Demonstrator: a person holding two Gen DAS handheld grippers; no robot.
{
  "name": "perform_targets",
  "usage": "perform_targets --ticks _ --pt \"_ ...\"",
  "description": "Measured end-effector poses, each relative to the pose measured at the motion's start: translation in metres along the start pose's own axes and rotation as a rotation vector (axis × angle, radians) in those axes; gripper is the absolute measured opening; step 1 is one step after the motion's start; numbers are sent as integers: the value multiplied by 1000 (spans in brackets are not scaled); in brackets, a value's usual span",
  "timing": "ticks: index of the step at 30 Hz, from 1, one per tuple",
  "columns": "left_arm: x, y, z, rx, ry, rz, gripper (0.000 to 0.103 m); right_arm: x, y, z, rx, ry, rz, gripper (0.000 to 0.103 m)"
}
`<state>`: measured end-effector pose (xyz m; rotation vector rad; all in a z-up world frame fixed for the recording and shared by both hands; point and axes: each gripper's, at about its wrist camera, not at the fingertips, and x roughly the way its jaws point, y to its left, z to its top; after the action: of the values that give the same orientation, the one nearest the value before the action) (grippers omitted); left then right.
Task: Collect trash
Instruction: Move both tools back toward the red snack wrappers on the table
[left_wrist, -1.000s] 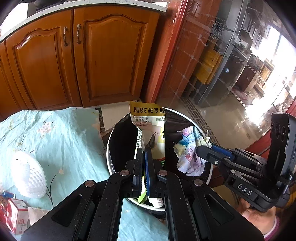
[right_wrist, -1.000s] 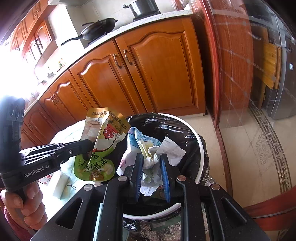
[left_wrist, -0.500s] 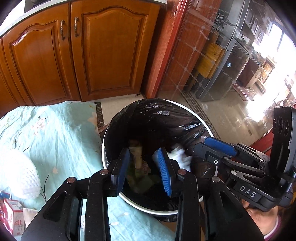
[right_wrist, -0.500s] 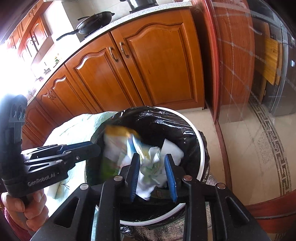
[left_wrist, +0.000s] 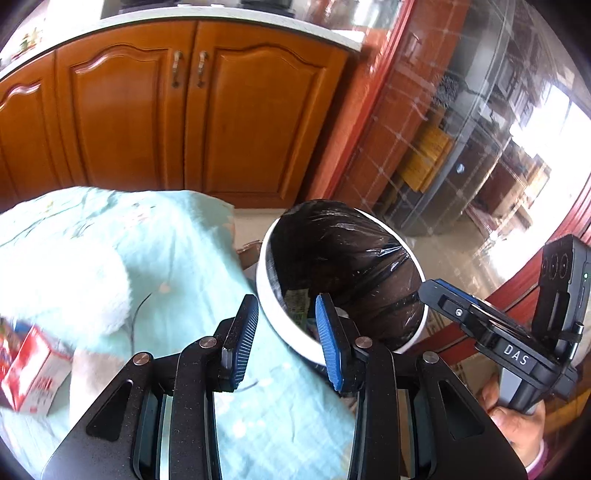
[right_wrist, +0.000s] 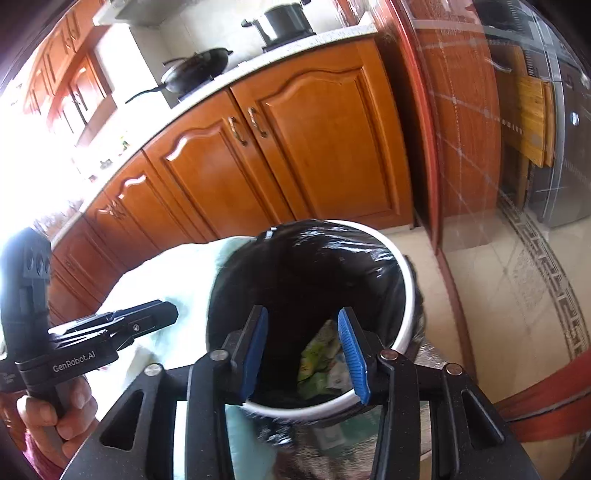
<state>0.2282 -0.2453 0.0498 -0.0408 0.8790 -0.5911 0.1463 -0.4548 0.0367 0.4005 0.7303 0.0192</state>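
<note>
Both of your tools are empty: the left hand-held gripper (left_wrist: 284, 339) gapes wide at the near rim of the bin (left_wrist: 267, 295), and the right hand-held gripper (right_wrist: 304, 354) gapes wide above the wrappers (right_wrist: 321, 365) lying at the bottom of the black liner (right_wrist: 314, 280). Swing low and you could clip the rim and tip the bin off beside the desk (left_wrist: 177, 258). The red-and-white carton (left_wrist: 35, 369) waits on the cloth, its print blurred. You can read "DAS" and "GenRobot.AI" on the tool bodies.
</note>
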Motion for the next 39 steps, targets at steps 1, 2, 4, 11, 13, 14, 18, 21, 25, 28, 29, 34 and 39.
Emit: perform_targets --ticks 1,2,4,11,13,14,18,21,25,28,29,34,39 --pt "-6 5 -6 -17 -11 2 32 -3 4 -3 5 -11 12 55" --pt "-13 10 -11 -35 -23 5 32 -6 8 -7 8 -22 23 58" --pt "-26 21 -23 -67 -42 7 32 -10 17 -16 12 -43 45 61" --pt "-69 59 -61 -151 -95 57 32 -19 55 -47 22 -63 123 76" --pt "-79 71 -72 -183 -97 62 32 -17 65 -54 28 -55 144 80" --pt "-84 78 -78 -198 -98 65 32 -16 70 -58 31 -46 159 82" --pt "-100 98 -98 -240 -107 96 32 -10 90 -71 21 -15 194 84" --pt "-112 114 -112 -277 -115 125 32 -7 107 -82 2 6 211 86" --pt "-124 136 -126 -326 -120 157 32 -2 123 -95 -22 38 228 86" --pt "-132 150 -135 -360 -127 180 32 3 134 -103 -34 61 234 86" --pt "-134 154 -138 -369 -129 186 32 4 136 -105 -38 68 236 86" --pt "-146 174 -148 -415 -139 208 32 8 148 -110 -58 87 243 86" --pt "-156 182 -146 -421 -157 222 32 14 159 -111 -76 99 250 86"
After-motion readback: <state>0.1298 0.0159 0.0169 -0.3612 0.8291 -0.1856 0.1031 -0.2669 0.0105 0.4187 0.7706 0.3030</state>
